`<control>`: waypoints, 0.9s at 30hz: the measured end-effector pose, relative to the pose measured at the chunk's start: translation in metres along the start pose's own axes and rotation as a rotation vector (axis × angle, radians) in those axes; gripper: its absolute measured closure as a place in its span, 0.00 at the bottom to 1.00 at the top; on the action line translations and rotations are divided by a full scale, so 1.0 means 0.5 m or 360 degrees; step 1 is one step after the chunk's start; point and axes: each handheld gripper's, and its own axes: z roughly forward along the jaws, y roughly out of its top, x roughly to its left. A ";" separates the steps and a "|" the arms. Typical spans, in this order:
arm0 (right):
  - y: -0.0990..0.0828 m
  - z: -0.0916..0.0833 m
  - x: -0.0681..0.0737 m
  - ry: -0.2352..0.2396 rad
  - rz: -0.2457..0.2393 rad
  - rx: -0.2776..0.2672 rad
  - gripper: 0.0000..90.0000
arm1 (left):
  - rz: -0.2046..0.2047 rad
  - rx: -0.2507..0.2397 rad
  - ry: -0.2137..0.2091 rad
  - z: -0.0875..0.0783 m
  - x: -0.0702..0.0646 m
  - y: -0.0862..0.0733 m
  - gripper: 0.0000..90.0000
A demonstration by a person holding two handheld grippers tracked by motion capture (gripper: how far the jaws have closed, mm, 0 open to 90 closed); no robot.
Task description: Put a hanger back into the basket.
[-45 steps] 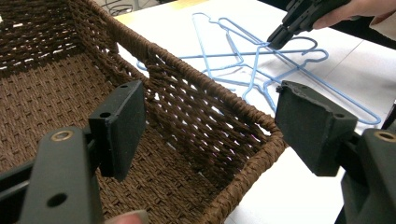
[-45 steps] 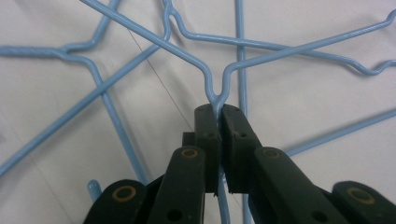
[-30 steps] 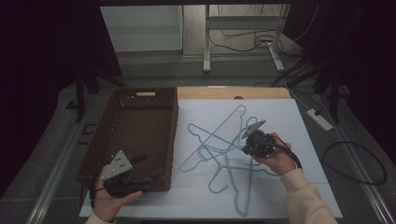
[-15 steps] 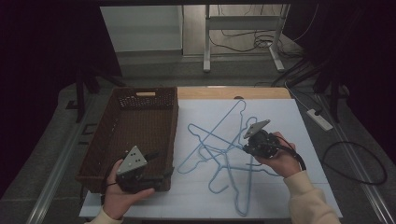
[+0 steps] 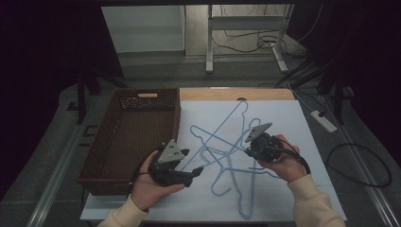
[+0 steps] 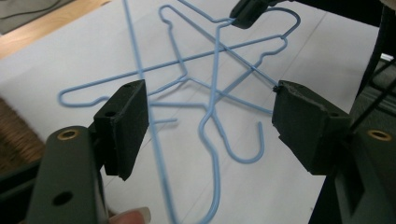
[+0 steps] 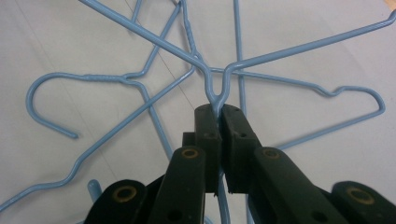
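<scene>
Right gripper (image 7: 219, 114) pinches one thin blue wire hanger (image 7: 289, 51); my left gripper (image 6: 210, 119) is spread, nearing the tangle. Nothing sits in the brown wicker basket (image 5: 120, 156) yet.

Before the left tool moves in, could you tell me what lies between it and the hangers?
Bare white sheet separates the left tool from the hangers in the high view.

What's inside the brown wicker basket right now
In the high view the basket shows bare woven floor and walls, with no hanger in it. The near right corner is covered by the left gripper and the hand, so that patch cannot be checked.
</scene>
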 end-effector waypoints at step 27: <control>0.009 -0.020 0.025 -0.0014 -0.0072 -0.0014 0.96 | 0.0061 0.0511 -0.0062 0.165 -0.020 0.055 0.91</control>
